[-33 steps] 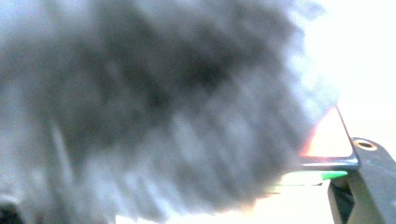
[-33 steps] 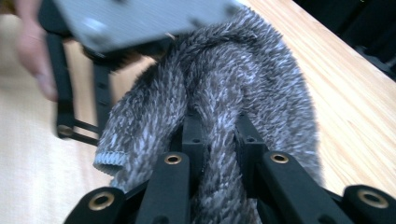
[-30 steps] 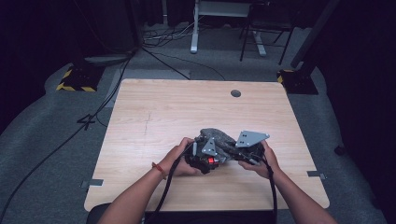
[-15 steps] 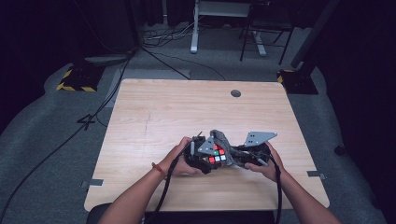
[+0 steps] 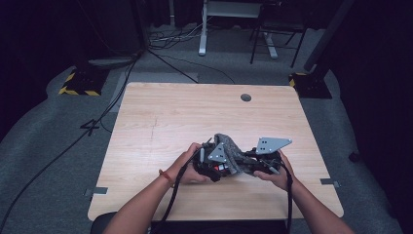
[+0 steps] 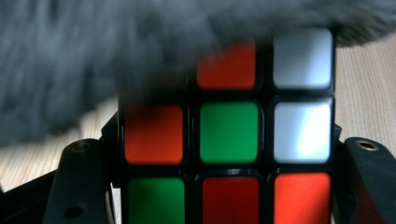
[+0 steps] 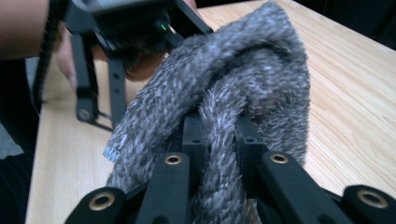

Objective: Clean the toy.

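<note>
A scrambled Rubik's cube (image 6: 229,135) with red, green and white stickers sits between the jaws of my left gripper (image 6: 229,154), which is shut on it. In the high view the left gripper (image 5: 210,163) holds the cube (image 5: 221,168) just above the near middle of the table. A grey fuzzy cloth (image 7: 243,79) is bunched in my right gripper (image 7: 219,128), which is shut on it. The cloth (image 5: 233,152) lies draped over the cube's top, hiding most of it, and its blurred edge (image 6: 93,70) covers the cube's upper row. The right gripper (image 5: 253,165) is close to the right of the cube.
The wooden table (image 5: 160,117) has a round cable hole (image 5: 246,97) near its far edge. Cables (image 5: 170,204) trail from both grippers off the near edge. Beyond the table are a desk frame (image 5: 202,29) and a yellow-striped base (image 5: 78,83) on the floor.
Half a second ago the cube's coloured face lay bare with the cloth to its right. The right gripper has since drawn the cloth left over the cube. The left hand stayed put.
</note>
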`<state>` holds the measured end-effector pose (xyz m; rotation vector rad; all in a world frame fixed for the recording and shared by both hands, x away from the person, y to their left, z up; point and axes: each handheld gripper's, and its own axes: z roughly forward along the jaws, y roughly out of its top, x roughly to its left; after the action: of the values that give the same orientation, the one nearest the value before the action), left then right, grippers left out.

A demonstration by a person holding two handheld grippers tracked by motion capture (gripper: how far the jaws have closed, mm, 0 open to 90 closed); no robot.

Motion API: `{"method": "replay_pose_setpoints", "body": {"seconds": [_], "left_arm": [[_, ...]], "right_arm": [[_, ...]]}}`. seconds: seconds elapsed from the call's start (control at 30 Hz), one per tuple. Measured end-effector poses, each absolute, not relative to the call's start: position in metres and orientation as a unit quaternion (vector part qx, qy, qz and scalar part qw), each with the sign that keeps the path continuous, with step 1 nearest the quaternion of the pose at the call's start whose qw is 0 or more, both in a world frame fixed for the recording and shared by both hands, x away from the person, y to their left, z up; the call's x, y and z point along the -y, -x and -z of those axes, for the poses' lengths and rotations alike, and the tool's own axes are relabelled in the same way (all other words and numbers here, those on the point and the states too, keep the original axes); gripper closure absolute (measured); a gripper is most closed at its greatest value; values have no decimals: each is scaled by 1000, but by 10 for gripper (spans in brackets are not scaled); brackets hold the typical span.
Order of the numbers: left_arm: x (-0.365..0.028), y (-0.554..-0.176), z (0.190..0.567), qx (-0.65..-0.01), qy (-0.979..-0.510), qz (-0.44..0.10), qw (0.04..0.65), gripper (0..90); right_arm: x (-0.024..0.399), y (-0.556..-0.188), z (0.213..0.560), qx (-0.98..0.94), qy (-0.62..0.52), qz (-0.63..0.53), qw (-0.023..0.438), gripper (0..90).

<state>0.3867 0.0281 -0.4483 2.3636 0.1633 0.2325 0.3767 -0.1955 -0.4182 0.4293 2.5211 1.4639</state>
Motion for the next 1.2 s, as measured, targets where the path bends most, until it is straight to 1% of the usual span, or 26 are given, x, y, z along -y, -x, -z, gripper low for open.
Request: {"method": "replay_pose_setpoints", "body": {"seconds": [0.13, 0.37, 0.43, 0.57, 0.73, 0.77, 0.93, 1.1, 1.2], "left_arm": [[-28, -387, 449, -65, -922, -96, 370, 334], [-31, -386, 445, -66, -916, -96, 385, 337], [-32, -386, 443, -67, -914, -99, 387, 337], [-36, -387, 440, -72, -911, -101, 394, 337], [-42, -388, 436, -76, -907, -106, 400, 337], [-44, -389, 436, -78, -906, -108, 401, 337], [-44, -390, 437, -81, -907, -108, 398, 337], [-36, -387, 442, -74, -913, -102, 387, 337], [-30, -385, 447, -66, -918, -100, 378, 337]], "right_arm": [[189, -374, 416, -853, -137, -493, 101, 789], [194, -379, 419, -857, -155, -472, 137, 788], [195, -380, 421, -860, -159, -465, 139, 788], [203, -388, 430, -866, -177, -450, 128, 788], [205, -386, 436, -873, -175, -439, 119, 788], [205, -382, 434, -872, -168, -445, 114, 788], [202, -373, 426, -869, -149, -455, 121, 788], [194, -363, 415, -857, -122, -486, 121, 787], [188, -362, 412, -857, -116, -483, 136, 787]]}}
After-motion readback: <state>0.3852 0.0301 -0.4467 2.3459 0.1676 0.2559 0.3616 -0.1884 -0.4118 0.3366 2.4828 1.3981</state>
